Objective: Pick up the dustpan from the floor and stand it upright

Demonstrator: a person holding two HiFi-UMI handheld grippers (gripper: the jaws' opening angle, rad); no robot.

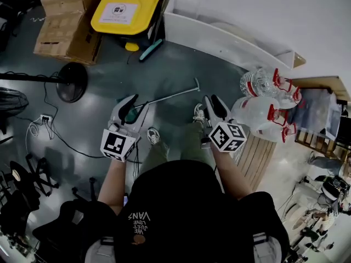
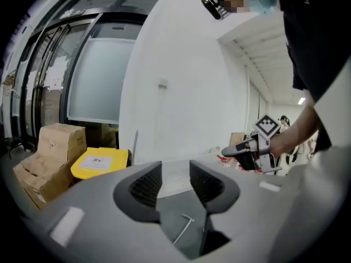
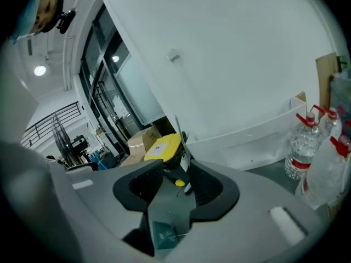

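Observation:
The dustpan lies flat on the grey floor: a teal pan point(image 1: 130, 115) with a long thin metal handle point(image 1: 170, 96) running up and right. My left gripper point(image 1: 136, 104) hovers just over the pan end, open, and nothing sits between its pads. In the left gripper view point(image 2: 175, 182) the handle's far end point(image 2: 184, 229) shows on the floor below the jaws. My right gripper point(image 1: 211, 104) is to the right of the handle, open and empty. The right gripper view point(image 3: 174, 182) shows the teal pan point(image 3: 162, 235) low between its jaws, not touched.
A yellow-lidded bin point(image 1: 125, 10) and cardboard boxes point(image 1: 63, 26) stand at the back left. A round stand base point(image 1: 71, 81), cables and a power strip point(image 1: 45, 118) lie at left. Large water bottles point(image 1: 263, 84) and a wooden pallet point(image 1: 258, 152) are at right.

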